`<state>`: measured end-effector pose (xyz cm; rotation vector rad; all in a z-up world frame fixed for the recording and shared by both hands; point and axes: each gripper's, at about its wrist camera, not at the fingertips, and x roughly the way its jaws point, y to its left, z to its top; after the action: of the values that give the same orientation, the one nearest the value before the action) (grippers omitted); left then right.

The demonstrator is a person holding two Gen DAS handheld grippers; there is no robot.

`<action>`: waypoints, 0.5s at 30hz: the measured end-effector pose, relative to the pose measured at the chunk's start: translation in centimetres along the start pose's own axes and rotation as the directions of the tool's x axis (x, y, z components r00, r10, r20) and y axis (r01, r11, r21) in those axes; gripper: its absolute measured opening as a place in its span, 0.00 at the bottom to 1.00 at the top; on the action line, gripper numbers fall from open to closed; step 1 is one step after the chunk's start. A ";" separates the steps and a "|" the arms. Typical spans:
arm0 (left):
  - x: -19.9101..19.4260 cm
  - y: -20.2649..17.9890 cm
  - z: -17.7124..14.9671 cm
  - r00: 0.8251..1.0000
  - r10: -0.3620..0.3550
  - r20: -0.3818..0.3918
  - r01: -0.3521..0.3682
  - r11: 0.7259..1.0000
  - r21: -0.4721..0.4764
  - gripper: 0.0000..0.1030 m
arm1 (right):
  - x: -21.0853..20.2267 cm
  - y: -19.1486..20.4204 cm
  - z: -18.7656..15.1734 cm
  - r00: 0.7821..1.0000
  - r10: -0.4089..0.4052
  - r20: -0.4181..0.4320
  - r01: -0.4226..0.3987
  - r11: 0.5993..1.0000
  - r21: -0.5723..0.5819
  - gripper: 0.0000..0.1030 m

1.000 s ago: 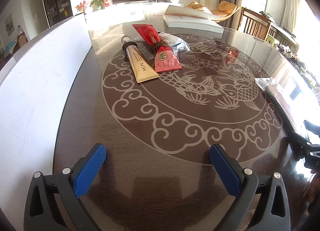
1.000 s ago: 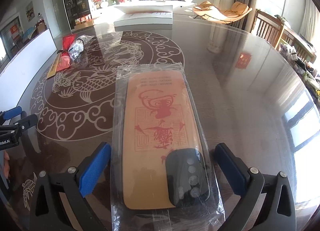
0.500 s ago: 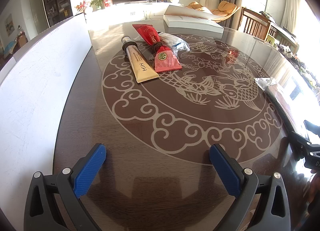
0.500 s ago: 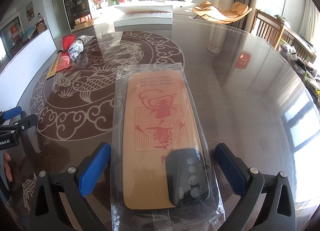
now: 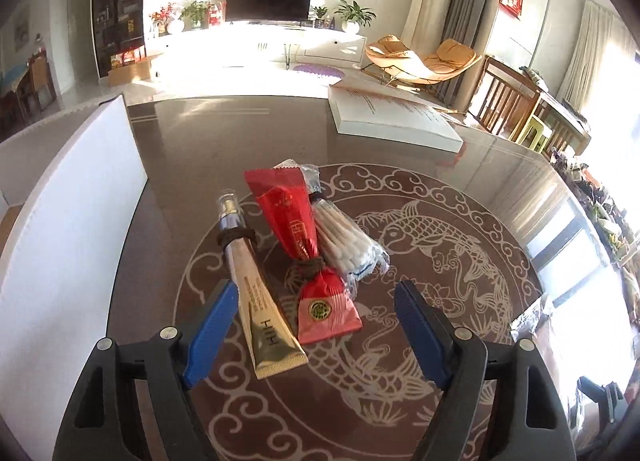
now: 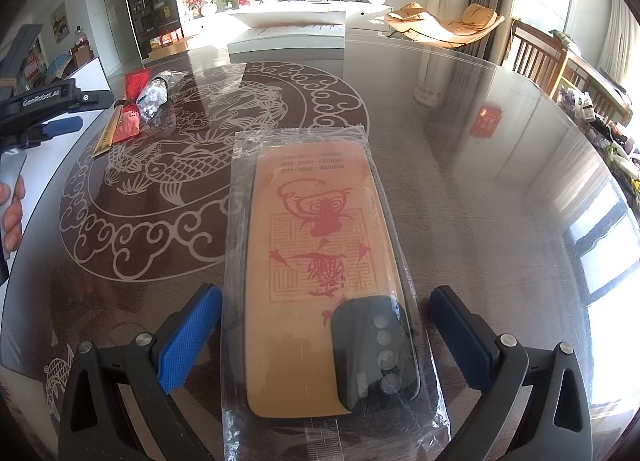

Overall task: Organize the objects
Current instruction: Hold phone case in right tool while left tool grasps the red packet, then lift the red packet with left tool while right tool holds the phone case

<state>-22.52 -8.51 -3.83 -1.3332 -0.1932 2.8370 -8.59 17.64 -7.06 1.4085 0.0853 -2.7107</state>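
In the left wrist view my left gripper is open just above the table. A gold tube and a red sachet tied with a dark band lie between its fingers, and a clear pack of cotton swabs lies just beyond. In the right wrist view my right gripper is open around a tan phone case in a clear bag that lies flat on the table. The left gripper shows at the far left of that view, over the tube, sachet and swabs.
A white foam board stands along the table's left edge. A white flat box lies at the far side of the glass-topped table. Wooden chairs stand at the right. The bagged case's edge shows at right.
My left gripper has moved forward across the table to the tube and sachet, which now lie between its fingers. The right gripper and phone case have not moved.
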 end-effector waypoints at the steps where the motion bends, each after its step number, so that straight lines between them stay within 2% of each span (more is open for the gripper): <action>1: 1.0 -0.2 0.6 1.000 0.006 -0.018 -0.006 1.000 0.007 0.67 | 0.0 0.0 0.0 1.000 0.001 0.000 -0.001 1.000 0.000 1.00; 2: 2.0 -0.3 0.9 0.999 0.013 -0.038 -0.013 1.000 0.003 0.59 | 0.0 0.1 0.1 1.000 0.001 0.000 -0.001 1.000 -0.001 1.00; 4: 3.1 0.1 1.2 0.999 0.001 -0.054 -0.002 1.000 -0.024 0.52 | 0.0 0.1 0.1 1.000 0.002 0.001 -0.002 1.000 -0.002 1.00; 5: 3.4 0.1 1.1 0.998 0.010 -0.061 -0.012 1.000 -0.029 0.35 | 0.0 0.1 0.1 1.000 0.004 0.001 -0.004 1.000 -0.004 1.00; 6: 3.6 0.1 1.0 0.997 0.020 -0.070 -0.022 0.999 -0.027 0.27 | 0.0 0.2 0.1 1.000 0.005 0.001 -0.005 1.000 -0.006 1.00; 8: 3.2 0.0 0.4 0.998 0.006 -0.057 -0.007 1.000 -0.013 0.26 | -0.1 0.2 0.0 1.000 0.006 0.002 -0.006 1.000 -0.008 1.00; 12: 1.5 -1.6 -1.8 0.997 -0.015 -0.074 0.022 0.996 0.088 0.22 | -0.1 0.2 0.0 1.000 0.006 0.002 -0.006 1.000 -0.007 1.00; 15: -1.4 -2.9 -5.5 0.993 -0.048 -0.112 0.061 0.991 0.115 0.21 | -0.1 0.2 0.0 1.000 0.006 0.002 -0.006 1.000 -0.007 1.00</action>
<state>-17.55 -5.13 -5.87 -1.4298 -0.0591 2.6752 -8.55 17.48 -6.95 1.4017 0.0906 -2.7042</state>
